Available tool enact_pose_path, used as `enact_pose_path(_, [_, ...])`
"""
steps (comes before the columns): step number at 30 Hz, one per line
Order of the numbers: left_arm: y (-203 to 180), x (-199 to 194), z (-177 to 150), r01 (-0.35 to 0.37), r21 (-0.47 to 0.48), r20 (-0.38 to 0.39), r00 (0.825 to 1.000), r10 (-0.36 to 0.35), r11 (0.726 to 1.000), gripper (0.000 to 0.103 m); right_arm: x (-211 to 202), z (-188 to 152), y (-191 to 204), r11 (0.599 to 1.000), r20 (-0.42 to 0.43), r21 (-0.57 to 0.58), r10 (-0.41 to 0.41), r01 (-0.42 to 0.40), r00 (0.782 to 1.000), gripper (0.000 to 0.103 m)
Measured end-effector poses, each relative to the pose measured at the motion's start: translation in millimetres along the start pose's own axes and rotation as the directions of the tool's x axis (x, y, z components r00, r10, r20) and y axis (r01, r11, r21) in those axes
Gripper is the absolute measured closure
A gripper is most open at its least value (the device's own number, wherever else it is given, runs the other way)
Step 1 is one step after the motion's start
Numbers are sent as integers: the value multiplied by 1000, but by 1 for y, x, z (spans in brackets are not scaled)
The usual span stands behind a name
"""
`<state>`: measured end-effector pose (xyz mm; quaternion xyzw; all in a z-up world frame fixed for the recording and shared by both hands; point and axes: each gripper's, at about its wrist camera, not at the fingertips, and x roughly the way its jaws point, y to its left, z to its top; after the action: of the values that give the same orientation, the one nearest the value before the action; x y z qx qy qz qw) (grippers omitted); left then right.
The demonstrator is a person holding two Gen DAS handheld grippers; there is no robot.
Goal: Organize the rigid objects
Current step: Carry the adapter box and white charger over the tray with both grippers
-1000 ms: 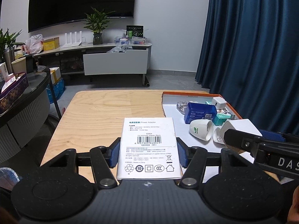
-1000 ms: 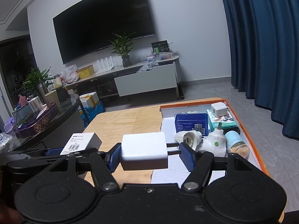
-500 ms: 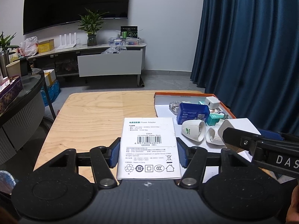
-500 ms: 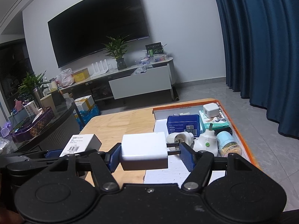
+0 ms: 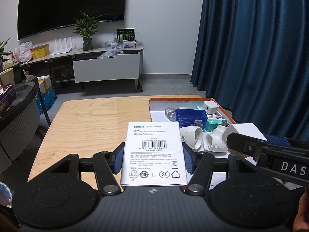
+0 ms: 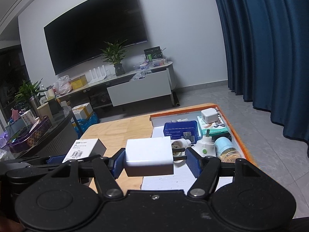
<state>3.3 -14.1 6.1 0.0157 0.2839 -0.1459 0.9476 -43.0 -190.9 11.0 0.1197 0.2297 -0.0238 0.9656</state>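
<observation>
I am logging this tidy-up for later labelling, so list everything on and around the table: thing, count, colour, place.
Power adapter box: 1, white with printed barcode, clamped in the left gripper.
Wall charger block: 1, white with metal prongs, clamped in the right gripper.
Shallow tray: 1, orange rim with white floor, right part of the table.
Rectangular case: 1, blue, in the tray.
Small charger cube: 1, white, far end of the tray.
Flat carton: 1, teal, under the cube.
Plug-in device: 1, white, in the tray.
Small jar: 1, light blue cap, beside the device.
Wooden table: 1, light wood.
Left gripper: 1, black, blue pads.
Right gripper: 1, black, blue pads.
</observation>
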Motion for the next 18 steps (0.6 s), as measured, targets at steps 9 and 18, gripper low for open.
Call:
enact_pose_path(9, [-7,4,2,25,15,-3,1000,-25,1000,43,-1,2,-10,1000,8,18,-18,17,1000,24])
enact_pose_path(18, [-17,13,9,66,27,-5,998,-66,997,43,1,9,-28,997,19,37,-63,62,998,24])
